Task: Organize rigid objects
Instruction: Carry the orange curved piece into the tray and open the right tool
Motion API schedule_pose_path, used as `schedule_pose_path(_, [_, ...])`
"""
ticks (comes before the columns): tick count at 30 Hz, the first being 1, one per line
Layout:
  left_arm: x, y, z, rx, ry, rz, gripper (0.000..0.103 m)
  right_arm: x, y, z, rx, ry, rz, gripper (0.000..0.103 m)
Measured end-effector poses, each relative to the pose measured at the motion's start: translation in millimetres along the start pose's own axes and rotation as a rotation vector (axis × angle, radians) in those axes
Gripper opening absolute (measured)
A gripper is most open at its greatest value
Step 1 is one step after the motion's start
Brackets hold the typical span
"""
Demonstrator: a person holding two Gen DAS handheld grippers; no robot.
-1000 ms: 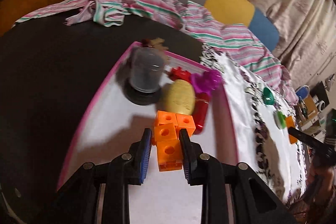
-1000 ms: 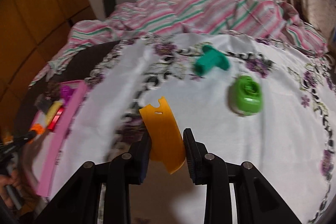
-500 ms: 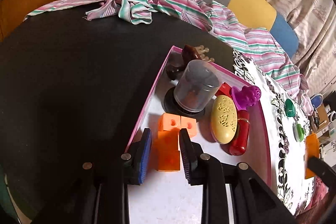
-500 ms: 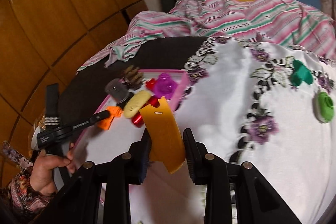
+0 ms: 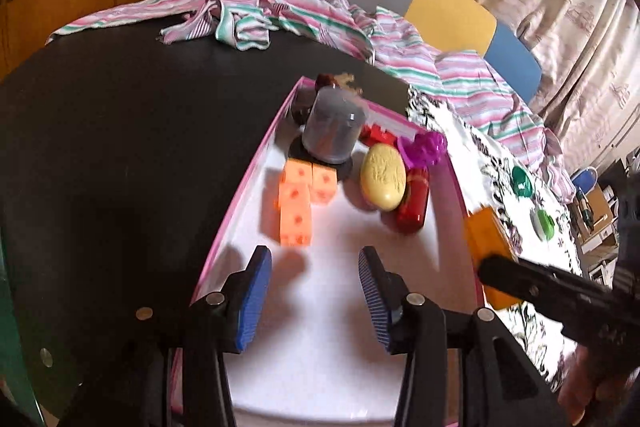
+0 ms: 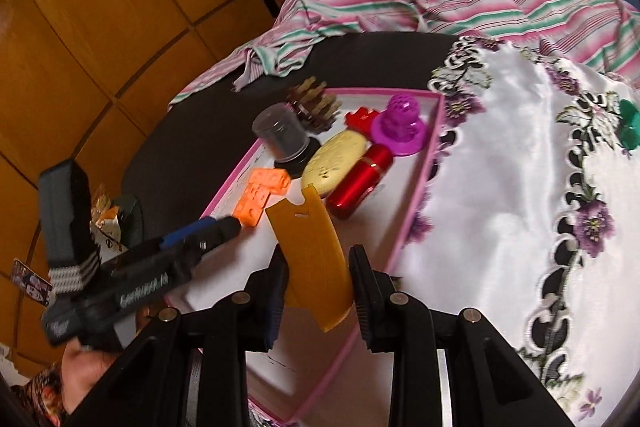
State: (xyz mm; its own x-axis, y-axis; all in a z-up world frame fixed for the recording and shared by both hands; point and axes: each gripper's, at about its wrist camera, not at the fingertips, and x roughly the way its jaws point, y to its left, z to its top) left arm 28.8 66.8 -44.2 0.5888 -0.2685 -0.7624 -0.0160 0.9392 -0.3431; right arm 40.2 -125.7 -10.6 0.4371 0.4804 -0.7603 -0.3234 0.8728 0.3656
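Note:
An orange block cluster (image 5: 298, 201) (image 6: 262, 195) lies in the pink-rimmed tray (image 5: 240, 195) (image 6: 420, 195), near its left wall. My left gripper (image 5: 314, 267) stands just behind the cluster, jaws opening, nothing between them. My right gripper (image 6: 318, 269) is shut on a flat orange-yellow scraper (image 6: 314, 255) (image 5: 486, 235) and hangs over the tray's near right part. Also in the tray: a clear jar on a black base (image 5: 332, 131) (image 6: 282, 135), a yellow oval soap (image 5: 383, 177) (image 6: 334, 159), a red cylinder (image 5: 412, 201) (image 6: 362, 177), a purple piece (image 5: 424, 149) (image 6: 400, 125).
A green piece (image 5: 522, 183) (image 6: 628, 123) and a round green object (image 5: 544, 221) lie on the white floral cloth (image 6: 500, 187) right of the tray. A striped garment (image 5: 280, 7) is bunched at the back of the dark table (image 5: 120, 147). A pine cone (image 6: 314, 103) sits by the tray's far corner.
My left gripper let go of the orange block cluster, which now rests in the tray, and drew back. My right gripper carried the scraper left from the cloth to over the tray.

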Motion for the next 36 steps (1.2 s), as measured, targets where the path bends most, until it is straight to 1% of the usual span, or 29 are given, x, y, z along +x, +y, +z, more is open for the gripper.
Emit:
schedule_pose_path(4, [-3,2,-7,0.005,0.014,-0.015,0.046,14,9,1,-0.011,0.027,0.001,0.031])
schedule_pose_path(11, [-13,4,-12,0.028,-0.007,0.004,0.046,35,20,5,-0.017,0.063,-0.015,0.031])
schedule_pose_path(14, [-16,6,-13,0.029,-0.005,0.004,0.046,46,26,9,-0.027,0.074,-0.035,0.031])
schedule_pose_path(20, [-21,10,-16,0.024,-0.008,0.006,0.046,69,43,18,-0.100,0.079,-0.082,0.031])
schedule_pose_path(24, [-22,12,-18,0.016,-0.005,0.007,0.046,79,44,24,-0.113,0.073,-0.139,0.031])
schedule_pose_path(26, [-23,13,-18,0.016,-0.004,0.006,0.046,78,41,25,-0.107,0.070,-0.139,0.032])
schedule_pose_path(28, [-24,13,-18,0.012,-0.011,0.005,0.046,71,39,24,-0.096,0.056,-0.127,0.036])
schedule_pose_path(31, [-22,11,-18,0.009,-0.007,0.000,0.046,59,36,20,-0.086,0.038,-0.111,0.039])
schedule_pose_path(33, [-21,9,-18,0.013,-0.007,-0.012,0.046,49,35,17,-0.083,0.026,-0.104,0.040])
schedule_pose_path(36, [-22,2,-19,0.030,-0.009,-0.043,0.046,40,33,14,-0.079,0.019,-0.119,0.040])
